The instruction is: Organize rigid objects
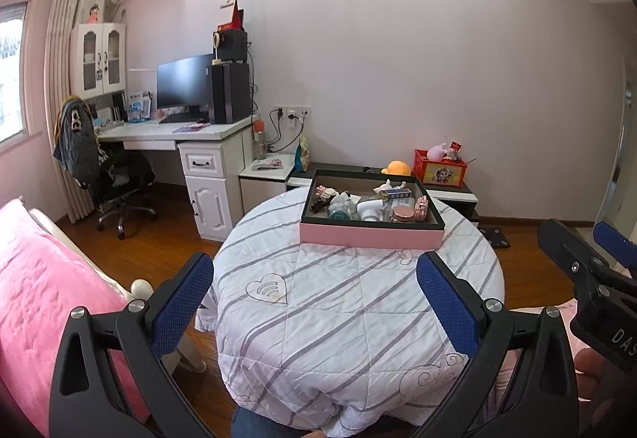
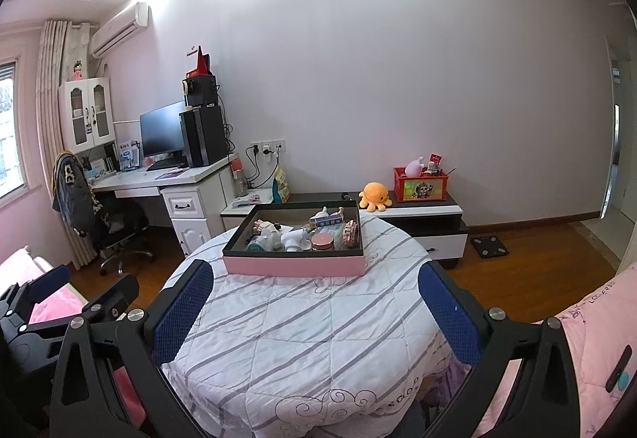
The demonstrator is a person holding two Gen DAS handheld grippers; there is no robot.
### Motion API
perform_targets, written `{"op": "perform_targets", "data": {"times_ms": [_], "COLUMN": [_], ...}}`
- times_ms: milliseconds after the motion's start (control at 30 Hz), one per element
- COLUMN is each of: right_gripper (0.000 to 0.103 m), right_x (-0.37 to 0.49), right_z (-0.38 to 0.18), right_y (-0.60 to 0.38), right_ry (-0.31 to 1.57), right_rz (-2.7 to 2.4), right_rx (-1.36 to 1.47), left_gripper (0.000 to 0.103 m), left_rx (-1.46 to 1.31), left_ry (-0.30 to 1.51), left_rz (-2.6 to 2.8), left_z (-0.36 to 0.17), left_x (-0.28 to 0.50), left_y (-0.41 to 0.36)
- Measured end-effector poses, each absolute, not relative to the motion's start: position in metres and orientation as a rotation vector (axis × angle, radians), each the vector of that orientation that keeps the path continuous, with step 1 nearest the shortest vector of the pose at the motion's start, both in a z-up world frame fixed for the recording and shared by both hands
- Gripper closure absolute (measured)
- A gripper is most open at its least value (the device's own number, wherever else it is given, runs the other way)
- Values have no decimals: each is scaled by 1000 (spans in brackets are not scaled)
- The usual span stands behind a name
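Left gripper [image 1: 314, 288]: held low over the near edge of the table, fingers spread wide with nothing between them — released.
Right gripper [image 2: 314, 296]: likewise low at the near edge, blue pads far apart, empty; in the left wrist view it shows at 3 o'clock.
Table [image 1: 338, 310]: round, covered by a white quilted cloth with grey stripes; bare cloth lies between both pairs of fingers.
Pink box [image 2: 294, 264]: shallow, dark-rimmed, open on top, sitting on the far side of the table at 12 o'clock from both grippers, well apart from the fingertips.
Box contents: a jumble of small rigid things — a white bottle-like piece [image 2: 292, 239], a round pink-lidded jar [image 2: 322, 241], a pink brick-built toy [image 2: 349, 233] against the right wall, a blue-and-white carton [image 2: 328, 219] toward the back.
Background: orange plush octopus [image 2: 375, 195] and red crate [image 2: 420, 185] on a low cabinet at 1 o'clock; desk with monitor [image 2: 163, 131] at 10 o'clock.
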State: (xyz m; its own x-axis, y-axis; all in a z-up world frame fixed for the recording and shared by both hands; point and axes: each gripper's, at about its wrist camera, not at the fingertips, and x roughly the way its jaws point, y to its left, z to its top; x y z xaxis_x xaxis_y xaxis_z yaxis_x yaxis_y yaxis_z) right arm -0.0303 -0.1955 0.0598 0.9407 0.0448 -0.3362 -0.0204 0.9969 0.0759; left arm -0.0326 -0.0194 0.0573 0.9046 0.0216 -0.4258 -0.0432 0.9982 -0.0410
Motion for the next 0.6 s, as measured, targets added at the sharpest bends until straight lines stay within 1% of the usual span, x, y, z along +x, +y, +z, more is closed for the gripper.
{"op": "perform_targets", "data": {"times_ms": [600], "right_gripper": [0], "right_x": [-30], "right_z": [60], "right_y": [-195], "right_ry": [345], "right_rz": [21], "right_rx": [70], "left_gripper": [0], "left_rx": [-9], "left_ry": [412], "left_rz": [29], "left_z": [59], "left_x": [-40], "left_y": [-29]}}
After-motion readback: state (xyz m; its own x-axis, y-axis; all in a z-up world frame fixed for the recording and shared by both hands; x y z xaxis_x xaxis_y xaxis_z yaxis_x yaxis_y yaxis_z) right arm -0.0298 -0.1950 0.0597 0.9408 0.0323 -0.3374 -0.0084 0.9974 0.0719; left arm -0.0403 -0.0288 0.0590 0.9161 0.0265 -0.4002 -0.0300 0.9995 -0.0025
